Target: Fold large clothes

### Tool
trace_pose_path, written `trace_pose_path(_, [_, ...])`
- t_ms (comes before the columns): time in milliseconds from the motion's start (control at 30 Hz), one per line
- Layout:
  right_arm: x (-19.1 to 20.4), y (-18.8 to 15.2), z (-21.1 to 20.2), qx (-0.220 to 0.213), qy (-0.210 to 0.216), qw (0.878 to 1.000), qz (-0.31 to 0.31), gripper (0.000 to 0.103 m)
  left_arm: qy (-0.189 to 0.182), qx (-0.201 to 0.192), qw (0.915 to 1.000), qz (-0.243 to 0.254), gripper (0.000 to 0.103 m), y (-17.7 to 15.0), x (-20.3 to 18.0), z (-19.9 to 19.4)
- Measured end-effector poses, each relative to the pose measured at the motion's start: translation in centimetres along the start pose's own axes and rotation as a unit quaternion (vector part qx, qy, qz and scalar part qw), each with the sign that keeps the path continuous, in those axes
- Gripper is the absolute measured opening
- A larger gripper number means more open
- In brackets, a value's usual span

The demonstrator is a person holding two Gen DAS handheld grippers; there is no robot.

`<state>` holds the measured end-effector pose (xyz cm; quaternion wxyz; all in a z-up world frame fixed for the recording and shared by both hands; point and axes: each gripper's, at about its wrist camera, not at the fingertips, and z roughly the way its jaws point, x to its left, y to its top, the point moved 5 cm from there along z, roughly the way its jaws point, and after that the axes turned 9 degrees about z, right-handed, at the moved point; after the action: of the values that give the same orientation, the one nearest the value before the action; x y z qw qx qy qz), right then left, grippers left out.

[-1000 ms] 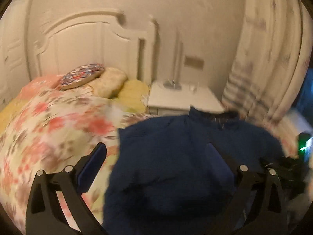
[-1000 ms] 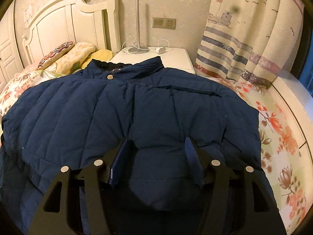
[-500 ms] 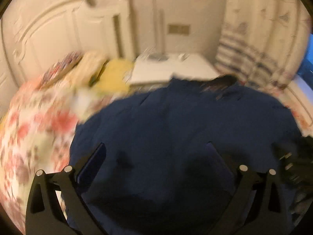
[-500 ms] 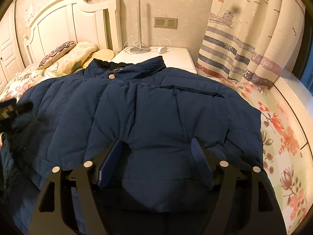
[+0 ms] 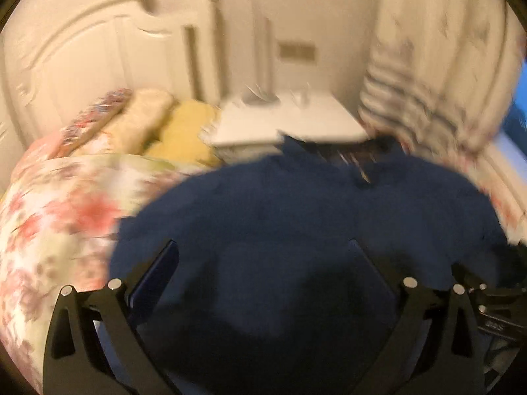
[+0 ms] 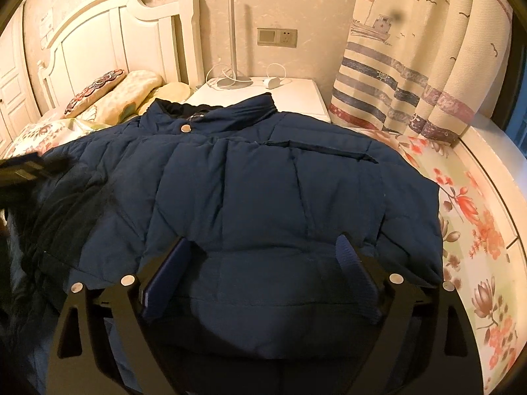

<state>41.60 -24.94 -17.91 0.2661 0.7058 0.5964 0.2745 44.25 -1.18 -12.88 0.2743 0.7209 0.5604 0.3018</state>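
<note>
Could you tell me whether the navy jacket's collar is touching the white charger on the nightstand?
Apart. In the right wrist view, bare white nightstand top shows between the jacket's collar and the charger.

The left wrist view was motion-blurred; the padded jacket's [image 6: 263, 191] hem ran under the frame's lower edge; its left sleeve [image 6: 56, 204] lay in shadow.

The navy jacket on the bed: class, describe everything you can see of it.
The jacket is navy, quilted and puffy, with a stand-up collar, a metal snap below it and a chest pocket flap. It lies spread flat on the floral bedcover, collar toward the nightstand, its left side rumpled. The right gripper straddles a bulge near the hem, jaws opening; the left gripper hovers open over it.
</note>
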Motion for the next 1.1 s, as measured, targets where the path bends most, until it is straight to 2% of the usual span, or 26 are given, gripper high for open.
trace_pose_path(67, [0.0, 0.0, 0.0, 0.0, -0.001, 1.0, 0.0, 0.086, 0.03, 0.009, 0.9989, -0.034, 0.101, -1.1, 3.1, 0.0])
trace_pose_path(167, [0.0, -0.1, -0.1, -0.001, -0.006, 1.0, -0.003, 0.086, 0.025, 0.064, 0.9958, -0.062, 0.101, -4.3, 5.5, 3.3])
trace_pose_path(233, [0.1, -0.1, -0.2, -0.001, -0.006, 1.0, -0.005, 0.087, 0.009, 0.063, 0.9956, -0.068, 0.101, -5.1, 5.8, 4.0])
trace_pose_path(333, [0.2, -0.1, -0.1, 0.011, 0.007, 1.0, -0.007, 0.092, 0.018, 0.063, 0.996, -0.061, 0.101, -5.0, 5.6, 3.8])
trace_pose_path(433, [0.1, 0.4, -0.2, 0.032, 0.026, 0.999, 0.003, 0.093, 0.018, 0.061, 0.996, -0.062, 0.101, -4.9, 5.4, 3.9])
trace_pose_path(500, [-0.1, 1.6, -1.5, 0.008, 0.022, 1.0, 0.021, 0.093, 0.019, 0.061, 0.9961, -0.062, 0.101, -4.9, 5.1, 3.7])
trace_pose_path(567, [0.5, 3.7, -2.9, -0.038, 0.021, 0.999, 0.022, 0.095, 0.023, 0.061, 0.9962, -0.058, 0.101, -5.1, 5.3, 3.5])
trace_pose_path(633, [1.6, 5.2, -2.8, -0.053, 0.034, 0.998, 0.018, 0.096, 0.026, 0.061, 0.9962, -0.056, 0.101, -5.0, 5.4, 3.7])
trace_pose_path(667, [1.9, 5.7, -2.4, -0.05, 0.036, 0.998, 0.015, 0.096, 0.026, 0.061, 0.9962, -0.056, 0.101, -4.9, 5.4, 3.8])
trace_pose_path(733, [2.2, 6.2, -0.1, -0.025, 0.012, 1.0, 0.008, 0.096, 0.024, 0.061, 0.9962, -0.057, 0.101, -4.9, 5.4, 3.8])
trace_pose_path(800, [2.0, 5.1, 4.1, 0.038, -0.019, 0.999, -0.005, 0.099, 0.023, 0.06, 0.9963, -0.057, 0.101, -4.9, 5.3, 3.8])
trace_pose_path(967, [2.0, 4.5, 4.5, 0.019, -0.016, 1.0, -0.012, 0.099, 0.019, 0.061, 0.9961, -0.06, 0.101, -4.9, 5.3, 3.9])
trace_pose_path(1033, [1.6, 4.5, 3.7, 0.009, 0.007, 1.0, 0.006, 0.098, 0.017, 0.06, 0.9961, -0.063, 0.101, -4.9, 5.5, 4.0])
trace_pose_path(1100, [0.8, 4.3, 2.1, -0.009, 0.007, 0.999, 0.03, 0.098, 0.018, 0.057, 0.9961, -0.064, 0.101, -4.9, 5.5, 3.8])
